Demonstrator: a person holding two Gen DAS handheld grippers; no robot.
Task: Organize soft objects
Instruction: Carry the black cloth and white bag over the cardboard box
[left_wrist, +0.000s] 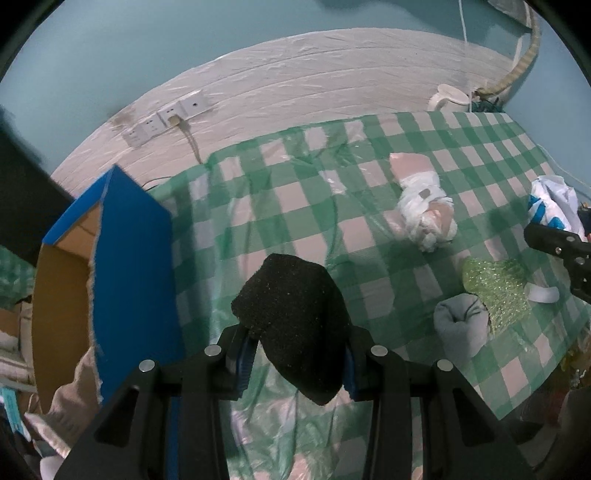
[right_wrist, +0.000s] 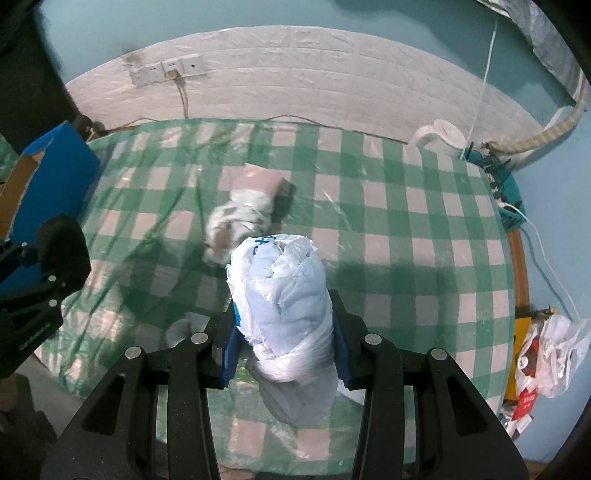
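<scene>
Only leftward: green tinsel (left_wrist: 496, 291), grey bundle (left_wrist: 460, 326)

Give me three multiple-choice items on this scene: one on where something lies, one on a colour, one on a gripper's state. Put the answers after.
1. Where does the blue box stand, seen from the left wrist camera?
A. left of the left gripper
B. at the far right table edge
C. on the white jug

2. What colours is the tablecloth?
A. red and white stripes
B. green and pale checks
C. plain blue

3. What is between the fingers of the right gripper?
A. nothing, it is wide open
B. a green glittery piece
C. a white plastic bundle

Answers:
1. A, the box's blue wall fills the left side of that view, beside the gripper holding the black soft object.
2. B, green and pale squares cover the whole table.
3. C, both blue pads press on the bundle's sides in the right wrist view.
</scene>
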